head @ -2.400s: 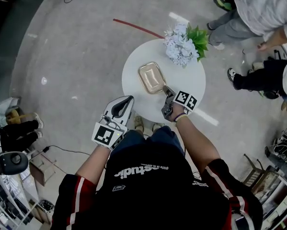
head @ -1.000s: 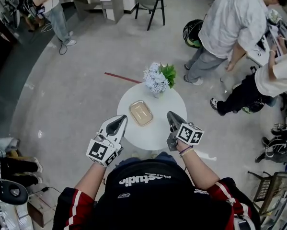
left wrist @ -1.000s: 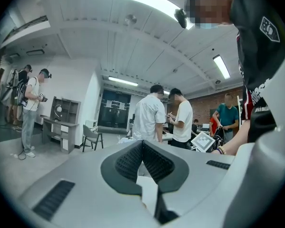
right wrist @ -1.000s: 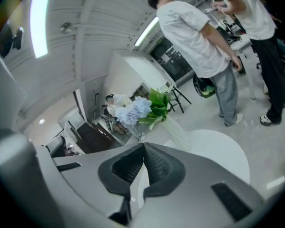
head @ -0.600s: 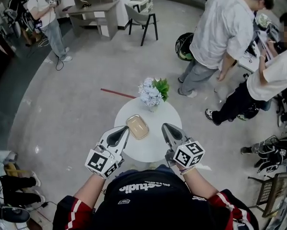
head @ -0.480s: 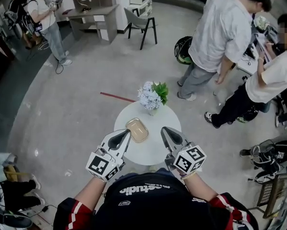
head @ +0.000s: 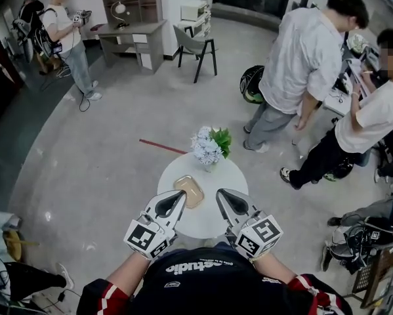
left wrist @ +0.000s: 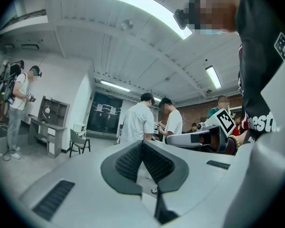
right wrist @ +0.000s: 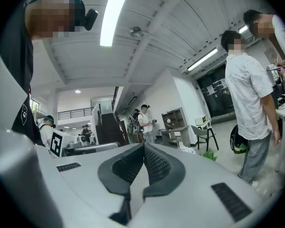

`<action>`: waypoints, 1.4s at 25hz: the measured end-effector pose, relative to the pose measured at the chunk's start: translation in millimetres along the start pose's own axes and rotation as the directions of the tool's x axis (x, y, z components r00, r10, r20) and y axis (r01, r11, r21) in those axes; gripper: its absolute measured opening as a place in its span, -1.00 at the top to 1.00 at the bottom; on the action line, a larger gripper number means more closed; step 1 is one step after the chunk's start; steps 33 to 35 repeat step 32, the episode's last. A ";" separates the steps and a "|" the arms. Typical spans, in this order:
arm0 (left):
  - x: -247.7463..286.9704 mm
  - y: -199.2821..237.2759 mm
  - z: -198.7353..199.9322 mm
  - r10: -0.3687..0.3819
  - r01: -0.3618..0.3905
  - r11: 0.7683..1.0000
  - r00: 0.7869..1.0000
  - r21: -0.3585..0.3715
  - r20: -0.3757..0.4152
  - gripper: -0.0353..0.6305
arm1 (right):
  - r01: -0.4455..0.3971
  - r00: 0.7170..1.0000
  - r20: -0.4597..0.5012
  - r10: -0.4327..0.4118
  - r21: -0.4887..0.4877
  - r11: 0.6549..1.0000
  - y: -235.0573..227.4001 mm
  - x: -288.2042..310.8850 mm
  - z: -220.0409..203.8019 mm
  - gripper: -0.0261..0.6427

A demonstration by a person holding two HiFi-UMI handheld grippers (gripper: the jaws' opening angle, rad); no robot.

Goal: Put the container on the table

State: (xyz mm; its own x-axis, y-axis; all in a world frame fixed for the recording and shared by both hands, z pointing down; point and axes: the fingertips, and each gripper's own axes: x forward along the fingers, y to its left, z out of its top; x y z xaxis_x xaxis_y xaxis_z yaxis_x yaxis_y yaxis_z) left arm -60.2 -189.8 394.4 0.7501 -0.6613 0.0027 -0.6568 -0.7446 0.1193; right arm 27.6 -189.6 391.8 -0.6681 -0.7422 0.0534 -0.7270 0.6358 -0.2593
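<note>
Currently, item one: container [head: 190, 191], a shallow tan tray, lying flat on the round white table [head: 230, 177], left of centre and just short of the bunch of flowers [head: 209, 147] at the far edge. Neither tool touches it, so I judge the placing done. Item two: my left gripper [head: 178, 197], jaws pressed together on nothing, held before me over the table's near rim, apart from the container. Item three: my right gripper [head: 222, 194], jaws likewise together and empty, alongside. Both point out across the room, which I read as a neutral hold, no grip being needed. Other people [head: 300, 58] stand well apart beyond the table.
</note>
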 end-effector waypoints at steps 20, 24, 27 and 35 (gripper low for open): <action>-7.2 -7.1 12.7 0.005 -0.005 1.000 1.000 0.008 0.001 0.82 | -0.006 1.000 -0.025 0.006 -0.007 1.000 10.4 0.5 3.3 0.88; -6.7 -7.4 10.9 0.003 -0.003 1.000 1.000 0.005 0.000 0.82 | 0.004 1.000 -0.029 -0.004 -0.002 1.000 10.4 0.5 4.0 0.88; -4.6 -7.0 7.9 0.003 -0.003 1.000 1.000 0.000 0.001 0.82 | 0.004 1.000 -0.030 -0.005 -0.003 1.000 9.0 0.9 2.8 0.88; -2.7 -7.8 9.9 -0.003 0.003 1.000 1.000 -0.001 0.004 0.82 | -0.001 0.999 -0.032 0.001 -0.009 1.000 9.3 3.2 4.4 0.88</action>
